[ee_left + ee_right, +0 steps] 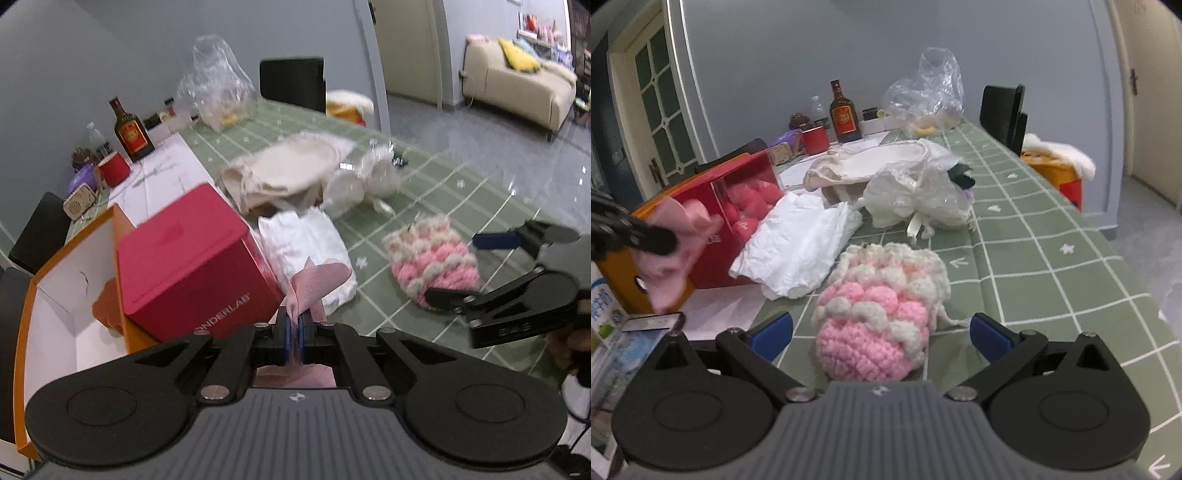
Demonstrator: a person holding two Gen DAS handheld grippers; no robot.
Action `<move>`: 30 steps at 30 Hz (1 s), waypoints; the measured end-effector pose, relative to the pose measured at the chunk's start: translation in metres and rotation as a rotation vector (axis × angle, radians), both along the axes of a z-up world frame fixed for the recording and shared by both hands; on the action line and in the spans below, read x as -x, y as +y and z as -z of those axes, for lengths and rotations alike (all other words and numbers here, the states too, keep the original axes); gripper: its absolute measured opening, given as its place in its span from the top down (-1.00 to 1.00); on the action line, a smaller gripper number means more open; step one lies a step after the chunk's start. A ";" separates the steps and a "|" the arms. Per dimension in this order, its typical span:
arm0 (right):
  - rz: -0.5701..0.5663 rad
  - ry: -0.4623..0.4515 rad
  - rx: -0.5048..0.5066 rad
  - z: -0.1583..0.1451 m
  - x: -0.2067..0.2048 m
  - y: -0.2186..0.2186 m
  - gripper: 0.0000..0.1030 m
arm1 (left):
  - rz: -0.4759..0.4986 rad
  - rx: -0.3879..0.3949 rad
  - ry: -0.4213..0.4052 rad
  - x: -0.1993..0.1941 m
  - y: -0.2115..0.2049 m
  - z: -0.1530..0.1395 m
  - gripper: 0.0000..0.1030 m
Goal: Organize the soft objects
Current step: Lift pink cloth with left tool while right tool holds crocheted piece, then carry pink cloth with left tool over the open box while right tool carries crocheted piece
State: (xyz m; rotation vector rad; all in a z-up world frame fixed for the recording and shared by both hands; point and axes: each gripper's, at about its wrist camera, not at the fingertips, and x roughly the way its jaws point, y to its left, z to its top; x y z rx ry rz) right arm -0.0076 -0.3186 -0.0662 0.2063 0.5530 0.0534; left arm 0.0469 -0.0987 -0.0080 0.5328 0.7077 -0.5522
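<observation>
Pink cloth [312, 284] is clamped in the left gripper [293, 338] at lower centre, apparently bound for the orange box [74, 280] at left, while the right gripper [881, 332], jaws apart, flanks the crocheted pouch [882, 314] on the counter [1052, 266], judged the next pick, requiring closure.

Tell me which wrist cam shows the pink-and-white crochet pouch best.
Right wrist. The crochet pouch sits centered and close on the green tablecloth, between the open right gripper fingers, with its stitches clear. The left wrist view shows the pouch smaller, off to the right and blurrier, partly behind the right gripper's finger.
</observation>
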 end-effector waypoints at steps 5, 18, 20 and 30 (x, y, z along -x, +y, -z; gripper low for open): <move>0.012 0.019 0.055 0.001 -0.004 0.007 -0.45 | 0.008 0.043 -0.007 0.009 0.011 -0.011 0.91; 0.090 -0.025 0.067 -0.004 0.006 0.014 -0.03 | -0.090 0.239 -0.082 0.014 0.072 -0.050 0.91; 0.097 -0.028 0.072 -0.007 0.007 0.016 -0.03 | -0.110 0.268 -0.082 0.011 0.083 -0.053 0.91; 0.105 -0.097 0.034 -0.038 0.015 0.024 0.01 | -0.242 0.368 -0.112 -0.003 0.142 -0.063 0.91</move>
